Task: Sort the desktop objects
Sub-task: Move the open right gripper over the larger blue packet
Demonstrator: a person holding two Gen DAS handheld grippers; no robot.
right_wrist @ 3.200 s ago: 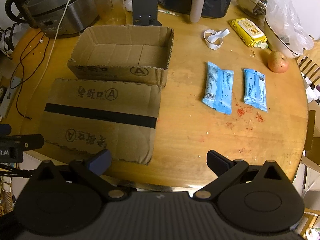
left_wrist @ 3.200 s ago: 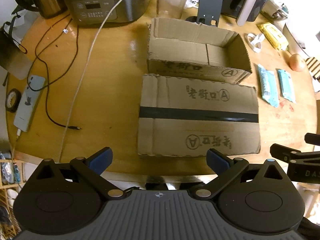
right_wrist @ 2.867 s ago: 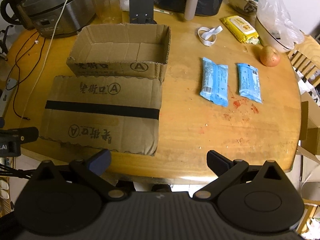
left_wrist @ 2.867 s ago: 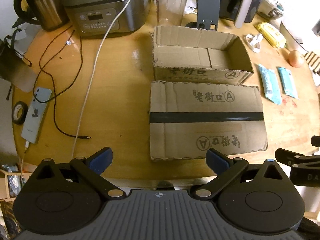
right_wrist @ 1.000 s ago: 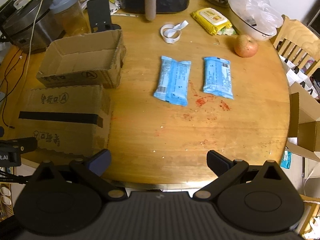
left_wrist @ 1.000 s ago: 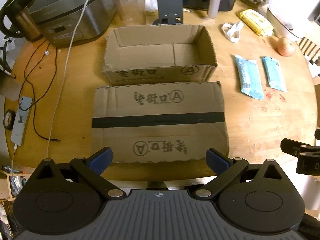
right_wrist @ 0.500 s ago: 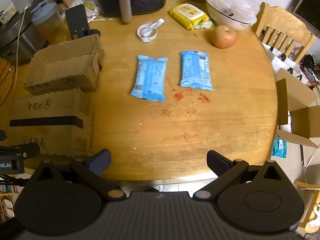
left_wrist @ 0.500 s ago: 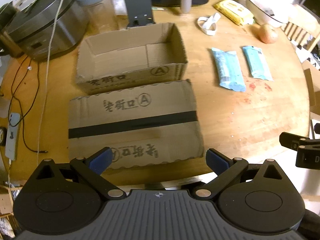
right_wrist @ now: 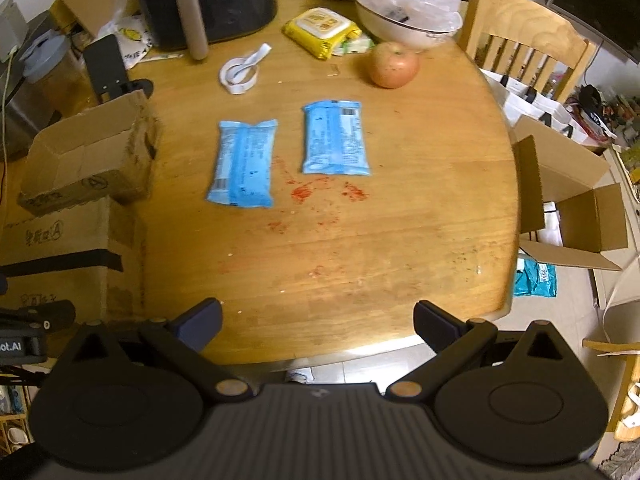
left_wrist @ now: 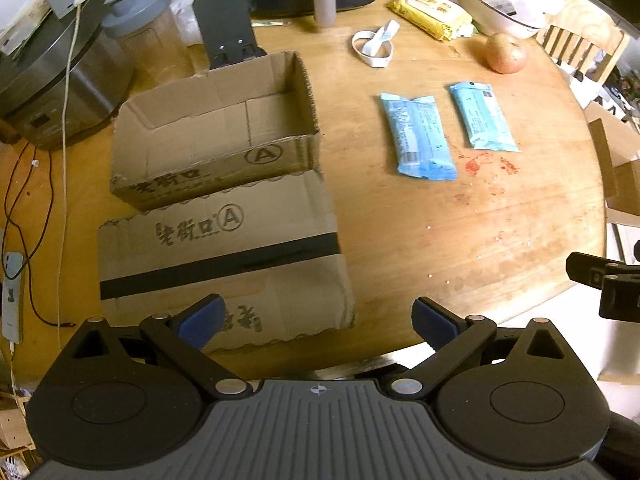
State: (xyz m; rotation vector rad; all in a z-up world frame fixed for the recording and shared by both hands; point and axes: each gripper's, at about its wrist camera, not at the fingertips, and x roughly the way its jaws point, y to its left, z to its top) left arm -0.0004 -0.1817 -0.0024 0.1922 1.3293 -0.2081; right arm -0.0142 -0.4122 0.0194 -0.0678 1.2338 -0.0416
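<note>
Right wrist view: the right hand-held gripper [right_wrist: 318, 320] hangs over the near edge of the round wooden worktop [right_wrist: 360, 248] with its blue-padded fingers [right_wrist: 200, 322] spread wide, holding and touching nothing. Farther in, two light blue plastic snack packets lie flat side by side, just apart: the left packet [right_wrist: 243, 163] and the right packet [right_wrist: 335, 137], with red smears on the wood near them. Beyond those are a white looped strap [right_wrist: 240, 72], a reddish apple [right_wrist: 394, 65] and a yellow wet-wipe pack [right_wrist: 320, 31].

Left wrist view: the left hand-held gripper [left_wrist: 318, 318] is likewise wide open and empty, its left finger above the near edge of a flattened cardboard sheet with a black tape stripe [left_wrist: 224, 252]. Just behind the sheet stands an open, empty cardboard box [left_wrist: 216, 128], left of the packets. A grey rice cooker [left_wrist: 52, 80] sits far left.
</note>
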